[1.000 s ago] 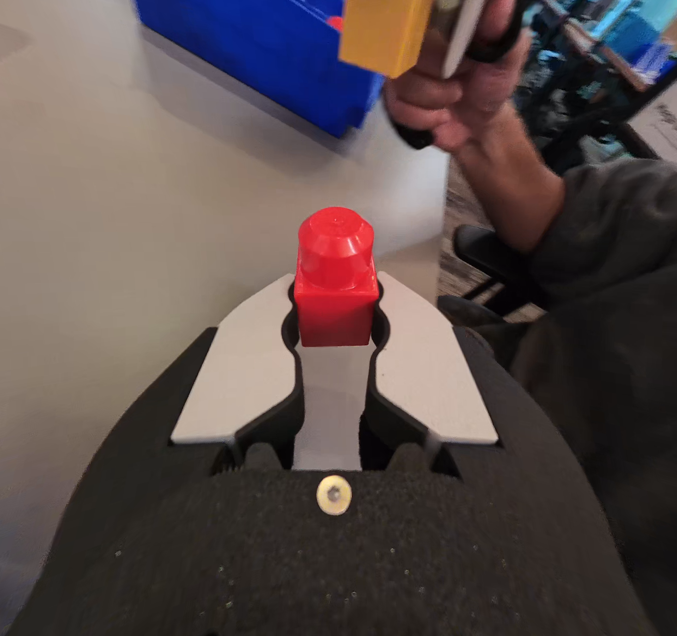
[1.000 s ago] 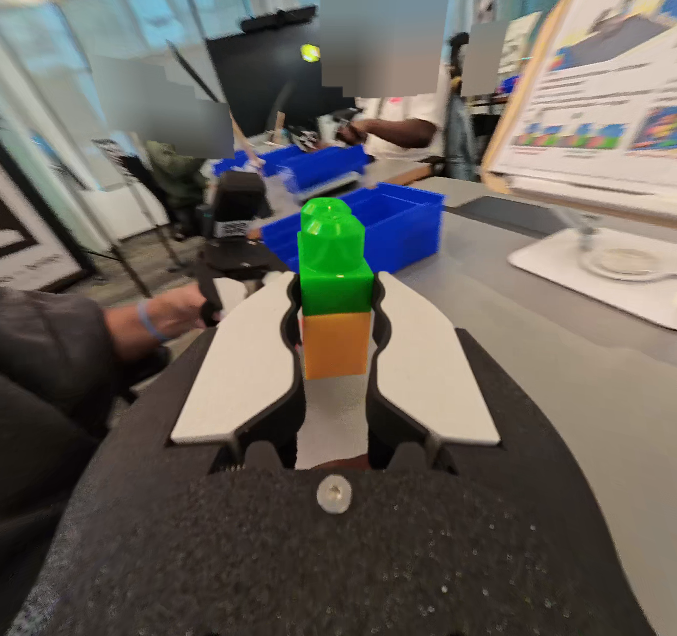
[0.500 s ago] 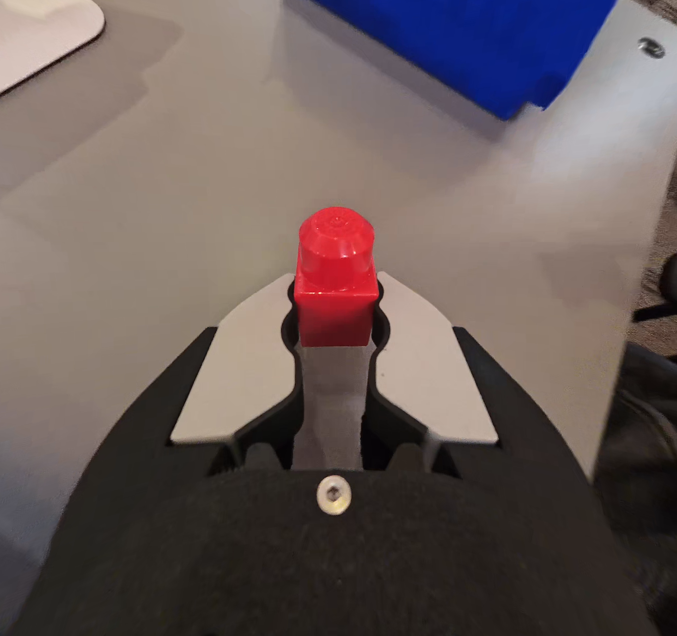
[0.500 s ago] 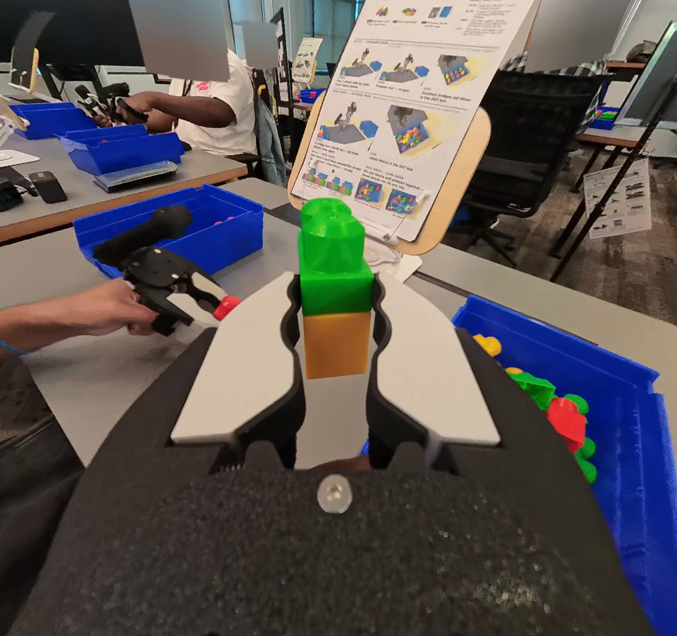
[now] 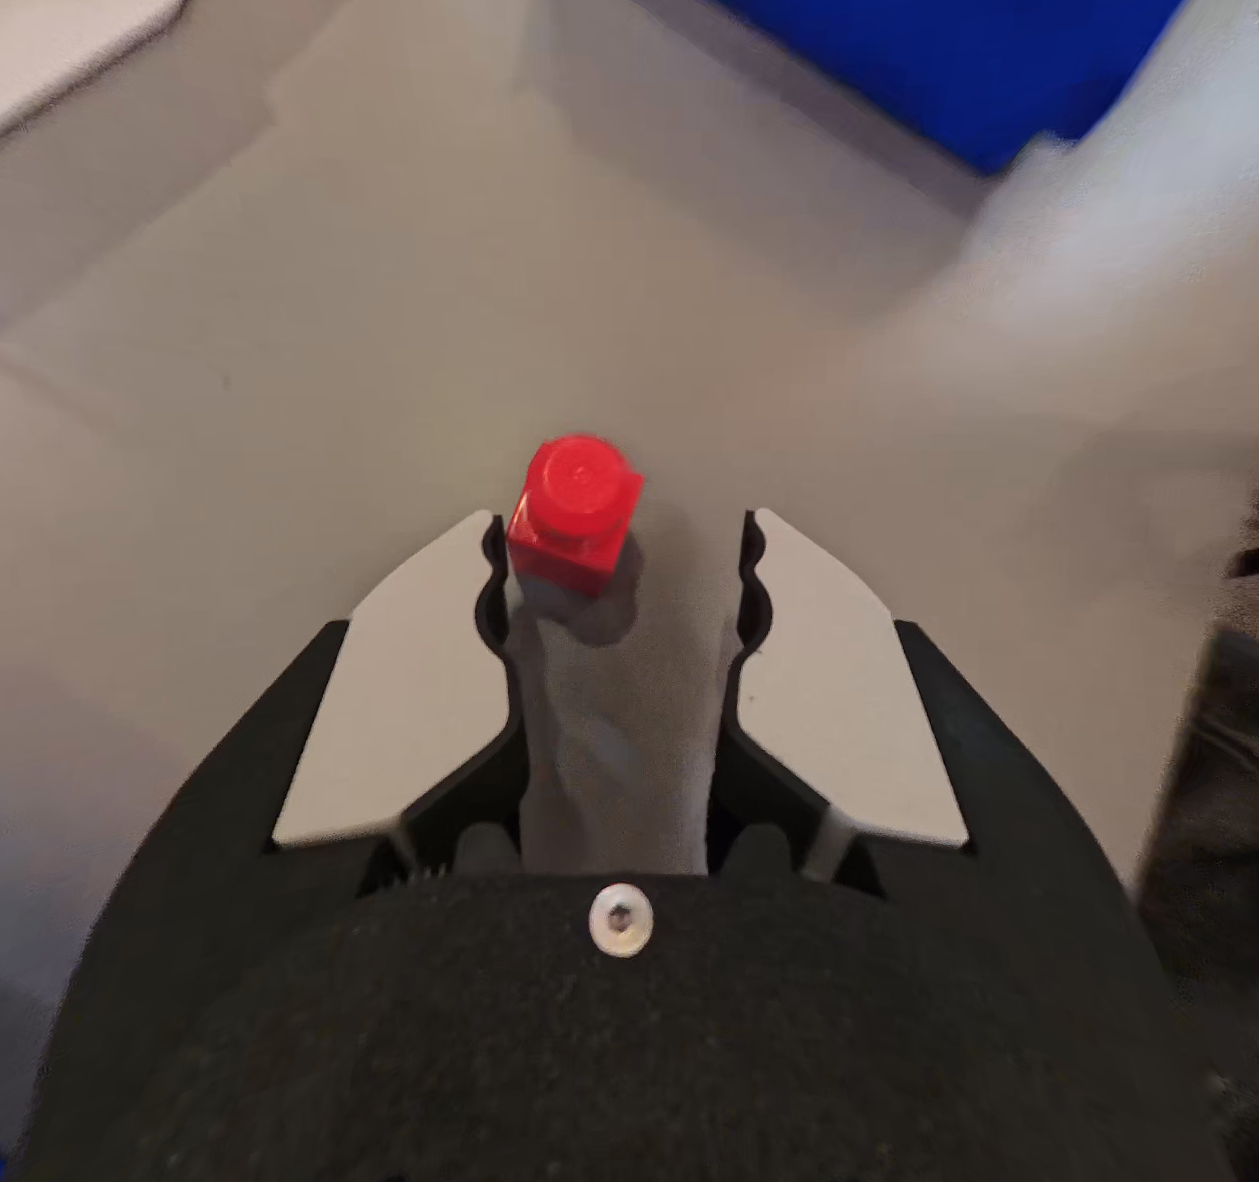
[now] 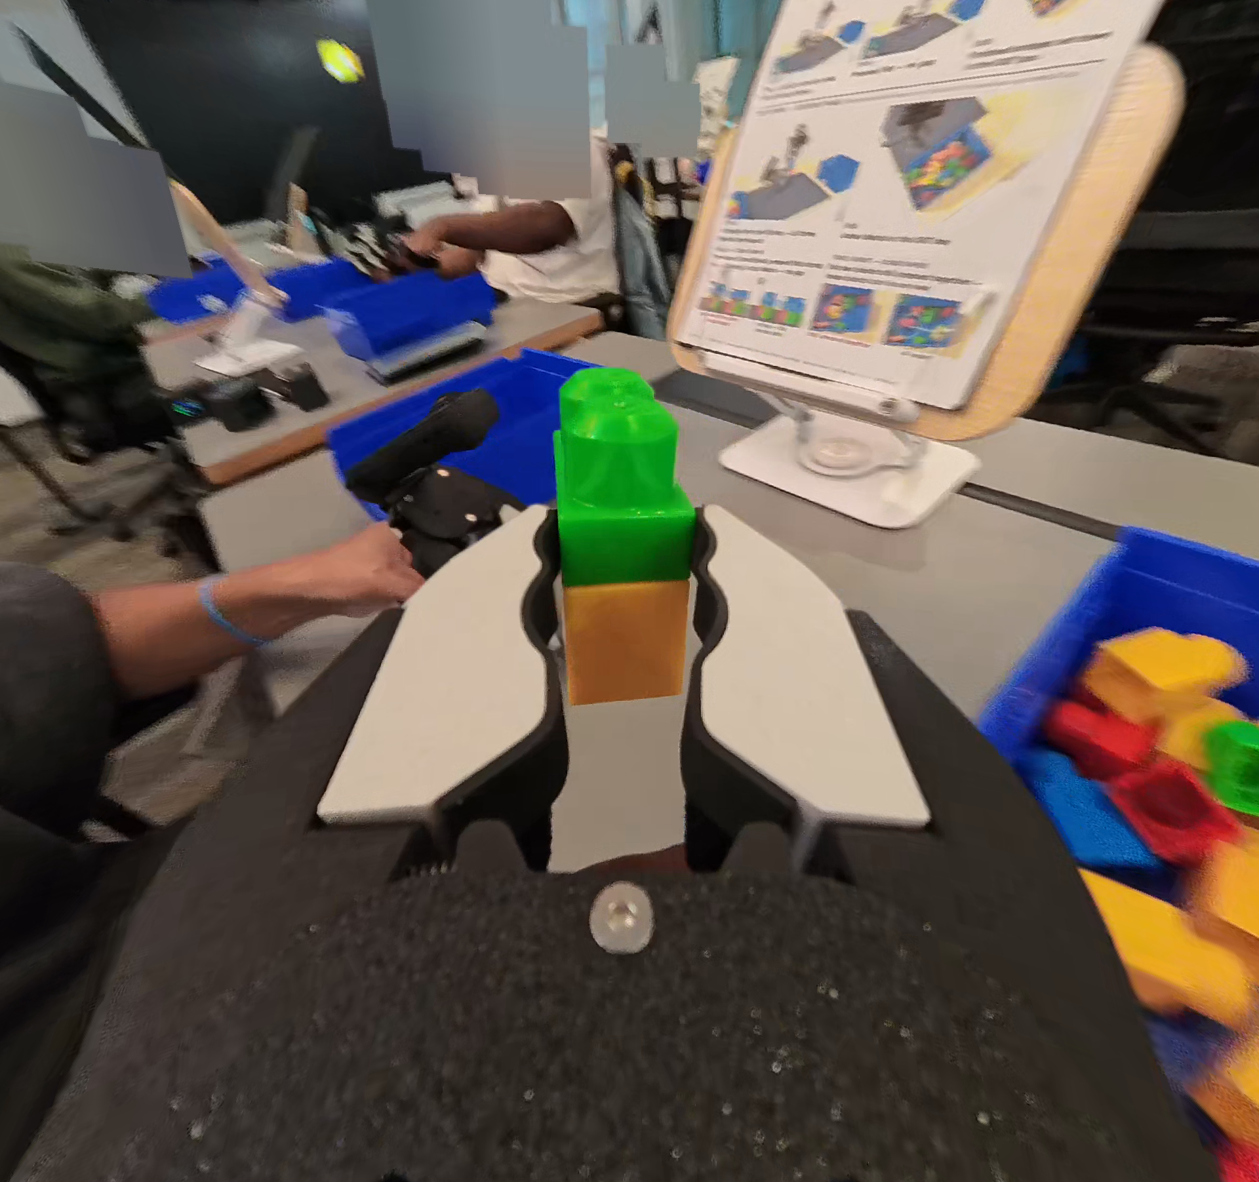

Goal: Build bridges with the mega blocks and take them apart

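— What was hidden or hard to make out?

— In the left wrist view, much of the right side was smeared by motion blur, and the blue plastic bin (image 5: 954,25) at the top was cut off by the frame. Whether the small red single-stud plastic block (image 5: 572,516) was touched by the near finger could not be told; it was seen standing on the smooth grey tabletop (image 5: 340,332), just beside the left-hand finger, stud up.

— And the tongs?

— The left gripper (image 5: 618,536) was spread wide, nothing being held. The right gripper (image 6: 625,577) was closed narrowly on a green two-stud plastic block (image 6: 620,495) stacked on a yellow-orange plastic block (image 6: 625,645); the underside of that stack was hidden between the fingers.

— What of the surface and room?

— A second blue plastic bin (image 6: 1063,659), cut off at the right edge, was filled with blurred red, yellow, green and blue blocks. A printed instruction sheet on a rounded wooden board (image 6: 920,182) was propped on a white stand. Beyond, another grey desk with blue bins was occupied by a seated person in a white shirt (image 6: 545,250).
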The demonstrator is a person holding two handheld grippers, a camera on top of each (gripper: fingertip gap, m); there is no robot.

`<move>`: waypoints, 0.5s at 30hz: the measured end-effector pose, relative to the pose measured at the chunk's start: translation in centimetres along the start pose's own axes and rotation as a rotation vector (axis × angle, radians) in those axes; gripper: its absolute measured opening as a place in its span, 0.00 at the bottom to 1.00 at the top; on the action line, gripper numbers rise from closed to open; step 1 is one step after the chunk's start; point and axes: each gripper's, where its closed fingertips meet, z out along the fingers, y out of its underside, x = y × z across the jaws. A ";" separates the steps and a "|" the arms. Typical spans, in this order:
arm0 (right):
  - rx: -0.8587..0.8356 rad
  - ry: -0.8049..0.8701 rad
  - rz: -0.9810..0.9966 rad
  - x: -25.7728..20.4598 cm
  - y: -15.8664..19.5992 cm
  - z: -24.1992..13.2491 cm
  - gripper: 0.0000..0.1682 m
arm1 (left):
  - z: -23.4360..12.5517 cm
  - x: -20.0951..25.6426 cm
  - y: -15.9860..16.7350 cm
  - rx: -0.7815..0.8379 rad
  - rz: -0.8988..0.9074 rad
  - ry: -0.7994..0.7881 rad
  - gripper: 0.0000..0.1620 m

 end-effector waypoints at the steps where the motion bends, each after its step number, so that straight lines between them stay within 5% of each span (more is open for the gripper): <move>1: 0.028 -0.065 0.038 -1.0 0.0 0.6 0.22 | -1.3 1.2 -1.1 0.049 0.014 0.022 0.40; 7: 0.124 -0.468 0.267 -8.8 1.6 6.1 0.22 | -7.9 12.4 -6.1 0.292 0.065 0.450 0.40; 15: 0.049 -0.541 0.274 -12.1 4.7 9.8 0.22 | -11.4 11.9 -6.7 0.430 -0.114 0.661 0.26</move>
